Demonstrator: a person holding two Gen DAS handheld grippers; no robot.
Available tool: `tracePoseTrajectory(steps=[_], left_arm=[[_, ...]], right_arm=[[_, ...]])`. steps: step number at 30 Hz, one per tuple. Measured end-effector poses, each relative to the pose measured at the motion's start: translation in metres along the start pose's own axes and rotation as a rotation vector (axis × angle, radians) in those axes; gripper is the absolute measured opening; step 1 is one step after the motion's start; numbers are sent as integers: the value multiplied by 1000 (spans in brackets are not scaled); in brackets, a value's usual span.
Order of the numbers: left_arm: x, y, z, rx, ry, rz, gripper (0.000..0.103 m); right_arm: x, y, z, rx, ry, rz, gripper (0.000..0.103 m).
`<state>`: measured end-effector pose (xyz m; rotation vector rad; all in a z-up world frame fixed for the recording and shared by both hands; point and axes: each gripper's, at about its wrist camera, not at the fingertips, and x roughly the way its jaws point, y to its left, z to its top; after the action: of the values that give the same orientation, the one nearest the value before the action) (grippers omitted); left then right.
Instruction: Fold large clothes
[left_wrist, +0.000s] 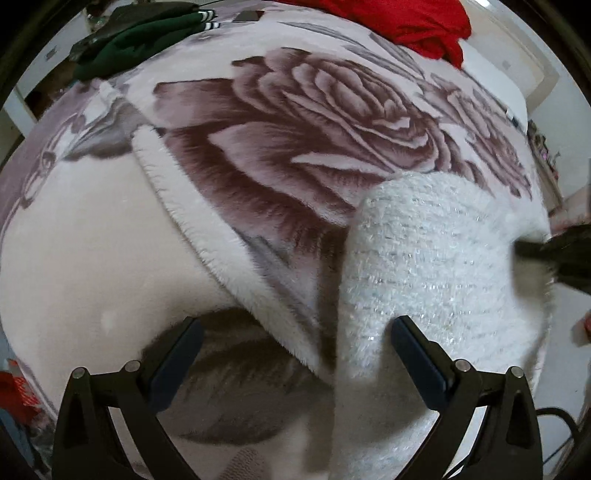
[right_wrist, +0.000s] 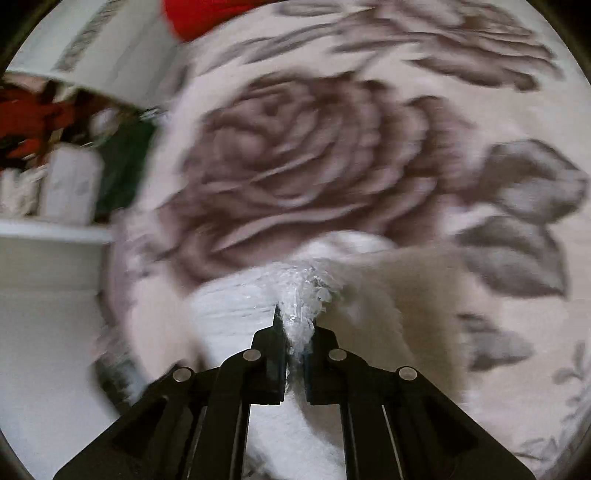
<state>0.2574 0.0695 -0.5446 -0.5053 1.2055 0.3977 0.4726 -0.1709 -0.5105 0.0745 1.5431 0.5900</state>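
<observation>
Two grippers are at work over a bed with a big rose blanket on it. A fluffy white sweater with shiny threads lies on the blanket, and this is the thing to fold. The right gripper is pinched tight on a bunch of the white sweater, so the cloth puffs out between its fingers. It holds the cloth that way, I think, so it can lift that part and lay it over the rest. The right view is blurry, so that hand seems to be moving fast. The left gripper has its fingers spread wide and holds nothing. It hangs just above the near edge of the sweater, with one finger over the white fluff and the other over the blanket. It looks ready to grab the edge or press it flat. A red cloth and a dark green top sit far back on the bed, out of the way.
</observation>
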Motion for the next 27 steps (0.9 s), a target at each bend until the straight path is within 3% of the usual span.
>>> tracePoseTrajectory(steps=[2,6,9,11,13,16,19,23,25,27], left_arm=[[4,-4,1,33,7,42,103],[1,7,-1,42,15,35,103],[-7,21,-7,28,21,-8,103],[-11,32,-15,-3,34,-81,103],[-9,44,-25,-48,59,-195,103],[12,49,-36,-113,130,-402,103],[37,37,-41,-141,174,-592,103],[57,4,-34,-81,187,-679,103],[59,-8,-29,-53,162,-669,103],[54,-17,-24,-20,117,-645,95]], right_arm=[[34,-15,5,13,69,-52,7],[62,-24,8,39,148,-3,11],[37,-31,3,64,163,88,36],[15,-43,-6,50,140,112,73],[2,-64,-17,45,119,109,83],[9,-101,-34,72,166,129,83],[46,-137,-47,117,234,240,85],[95,-163,-57,150,288,440,91],[113,-170,-57,165,303,545,92],[127,-171,-57,176,328,632,93]])
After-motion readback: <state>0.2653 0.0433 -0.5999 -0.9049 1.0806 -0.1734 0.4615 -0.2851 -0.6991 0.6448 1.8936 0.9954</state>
